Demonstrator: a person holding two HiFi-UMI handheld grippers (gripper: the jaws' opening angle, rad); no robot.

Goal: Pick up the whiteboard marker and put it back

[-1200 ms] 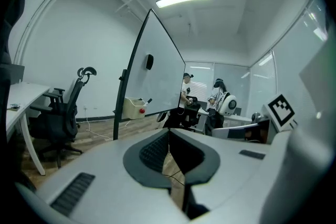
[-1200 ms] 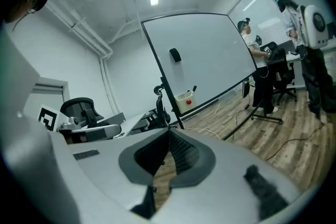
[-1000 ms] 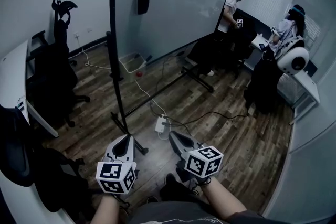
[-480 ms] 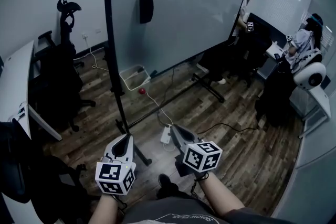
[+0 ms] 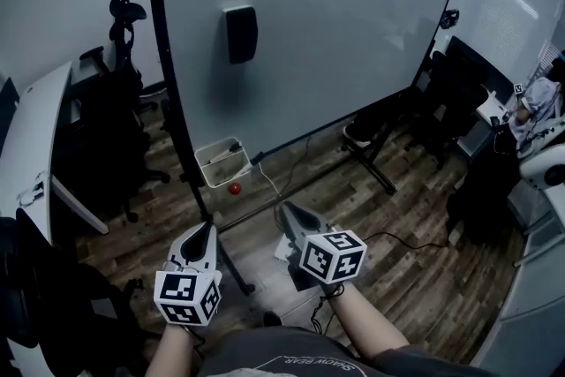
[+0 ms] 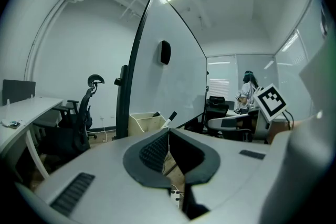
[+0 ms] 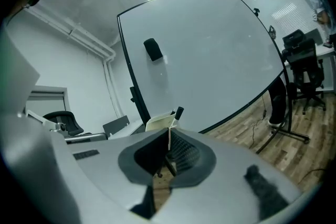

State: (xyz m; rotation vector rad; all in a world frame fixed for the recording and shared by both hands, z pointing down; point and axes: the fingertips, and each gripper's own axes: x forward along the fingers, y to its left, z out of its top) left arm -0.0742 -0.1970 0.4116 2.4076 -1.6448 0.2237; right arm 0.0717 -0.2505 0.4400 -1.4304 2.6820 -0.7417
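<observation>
Whiteboard marker (image 7: 178, 113) nearer, beyond shut jaws

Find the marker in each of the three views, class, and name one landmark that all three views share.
Head view: the marker lies in the basket at the foot of the board, left of centre.
Left gripper view: the marker sticks up from the basket, near centre.
Right gripper view: the marker sticks up from the basket, near centre.
Shared landmark: the black block on the board, above the basket.
</observation>
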